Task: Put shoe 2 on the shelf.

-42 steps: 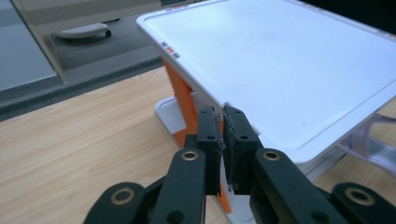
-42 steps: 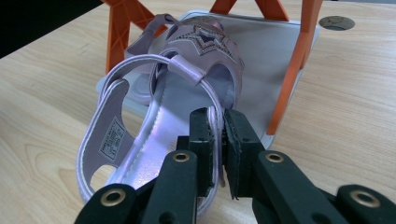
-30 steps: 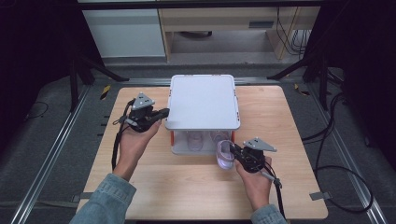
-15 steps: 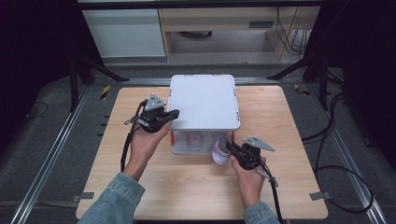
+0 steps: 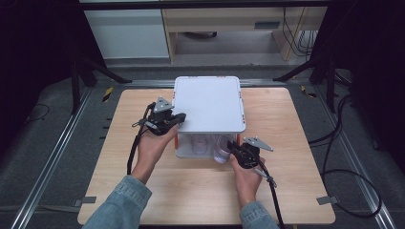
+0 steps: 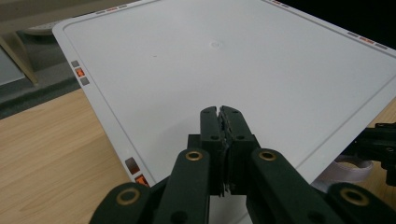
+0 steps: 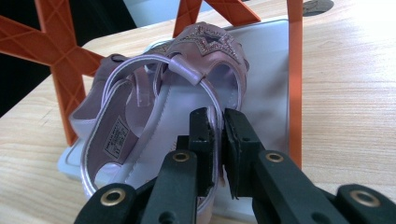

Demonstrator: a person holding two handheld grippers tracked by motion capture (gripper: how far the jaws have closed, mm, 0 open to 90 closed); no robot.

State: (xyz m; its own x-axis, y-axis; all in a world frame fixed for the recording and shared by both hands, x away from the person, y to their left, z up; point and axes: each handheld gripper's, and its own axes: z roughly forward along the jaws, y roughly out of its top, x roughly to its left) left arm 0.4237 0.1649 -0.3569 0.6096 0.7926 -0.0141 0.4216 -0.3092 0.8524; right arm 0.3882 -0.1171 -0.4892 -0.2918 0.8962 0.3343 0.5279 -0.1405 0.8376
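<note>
A white box (image 5: 207,102) with orange frame posts (image 7: 294,70) stands mid-table, and its flat lid (image 6: 210,60) spreads wide in the left gripper view. My left gripper (image 5: 179,118) (image 6: 219,112) is shut and empty, hovering over the lid's front-left corner. My right gripper (image 5: 231,147) (image 7: 217,116) is shut on the thin heel strap of a lilac sandal (image 7: 187,70) (image 5: 221,151) with a studded star on its toe band. The sandal lies on the box's white lower floor at the open front. A second lilac sandal (image 7: 100,135) lies against its left side.
The wooden table (image 5: 296,186) has free room in front and on both sides of the box. Black cables (image 5: 344,171) trail off the right edge. A cabinet and a desk (image 5: 224,28) stand beyond the far edge.
My left gripper has moved right, from beside the box to over the lid's corner. My right gripper has carried the sandal left and forward into the box's open front.
</note>
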